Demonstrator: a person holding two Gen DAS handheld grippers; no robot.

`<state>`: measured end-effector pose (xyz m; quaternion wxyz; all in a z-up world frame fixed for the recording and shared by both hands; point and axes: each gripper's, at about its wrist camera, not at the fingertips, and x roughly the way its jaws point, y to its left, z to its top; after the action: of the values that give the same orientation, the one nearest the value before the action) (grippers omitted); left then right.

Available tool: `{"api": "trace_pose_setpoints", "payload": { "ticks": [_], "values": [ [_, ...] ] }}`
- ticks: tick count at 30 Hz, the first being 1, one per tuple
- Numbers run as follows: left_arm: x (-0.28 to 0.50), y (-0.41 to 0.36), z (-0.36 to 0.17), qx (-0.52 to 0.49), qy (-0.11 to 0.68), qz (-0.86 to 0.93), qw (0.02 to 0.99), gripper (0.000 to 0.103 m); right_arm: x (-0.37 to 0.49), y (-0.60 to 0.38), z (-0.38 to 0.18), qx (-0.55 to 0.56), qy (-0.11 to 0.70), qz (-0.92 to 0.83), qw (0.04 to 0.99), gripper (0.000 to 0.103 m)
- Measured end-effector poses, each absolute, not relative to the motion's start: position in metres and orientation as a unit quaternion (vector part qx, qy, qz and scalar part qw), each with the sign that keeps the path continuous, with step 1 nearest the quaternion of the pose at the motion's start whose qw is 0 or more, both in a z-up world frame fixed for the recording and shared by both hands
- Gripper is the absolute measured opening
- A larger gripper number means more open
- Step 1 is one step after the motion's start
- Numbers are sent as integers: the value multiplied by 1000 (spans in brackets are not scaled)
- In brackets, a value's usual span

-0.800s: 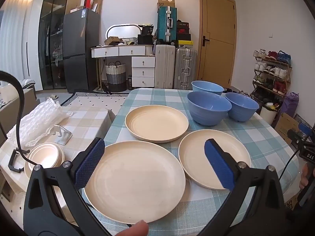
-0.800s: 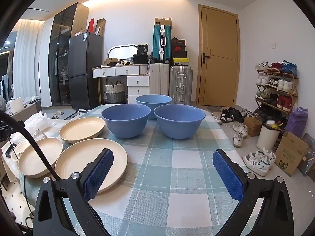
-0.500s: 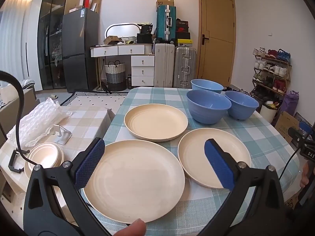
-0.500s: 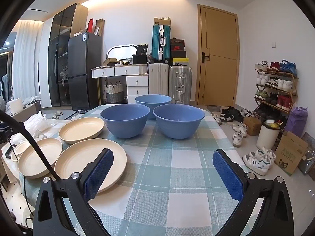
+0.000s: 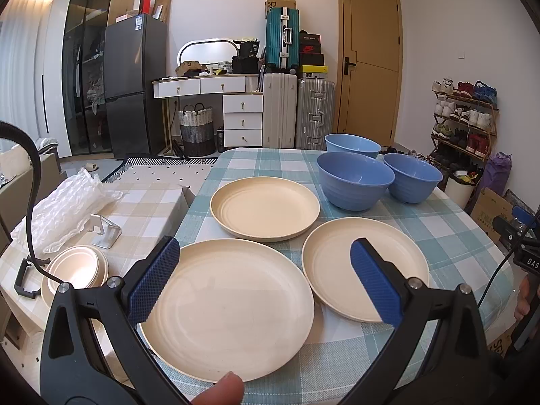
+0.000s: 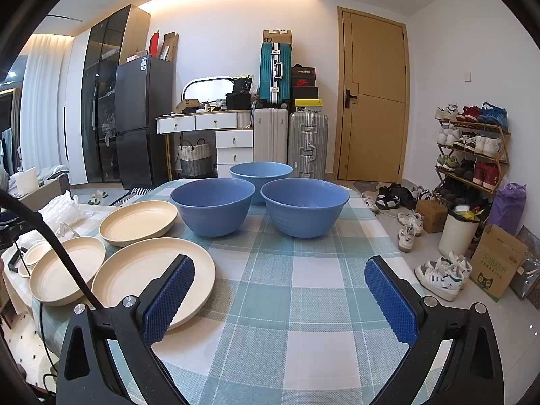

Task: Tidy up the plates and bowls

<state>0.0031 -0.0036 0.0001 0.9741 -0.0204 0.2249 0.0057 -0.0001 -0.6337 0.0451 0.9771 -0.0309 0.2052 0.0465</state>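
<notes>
Plates and bowls sit spread across a table with a blue-green checked cloth (image 5: 449,233). Three cream plates lie flat and apart from one another: a large near plate (image 5: 229,307), a right plate (image 5: 337,270) just beside it, and a far plate (image 5: 265,207) behind them. Three blue bowls stand upright in a close cluster at the far end: a left bowl (image 6: 212,207), a right bowl (image 6: 303,211) and a back bowl (image 6: 260,177) behind them. The left gripper (image 5: 265,283) hangs above the near plate with its jaws spread wide and nothing between them. The right gripper (image 6: 278,300) hovers over bare cloth, jaws likewise wide apart and empty. On a lower side surface to the left, a small stack of cream dishes (image 5: 76,270) rests near crumpled bubble wrap (image 5: 64,209).
</notes>
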Motion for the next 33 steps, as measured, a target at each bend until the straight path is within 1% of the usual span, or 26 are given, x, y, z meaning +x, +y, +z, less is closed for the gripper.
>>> {"api": "trace_pose_setpoints", "payload": {
  "ticks": [33],
  "values": [
    [0,-7,-10,-17,230,4,973,101,-1,-635,49,-36,203,45,977,103]
  ]
}}
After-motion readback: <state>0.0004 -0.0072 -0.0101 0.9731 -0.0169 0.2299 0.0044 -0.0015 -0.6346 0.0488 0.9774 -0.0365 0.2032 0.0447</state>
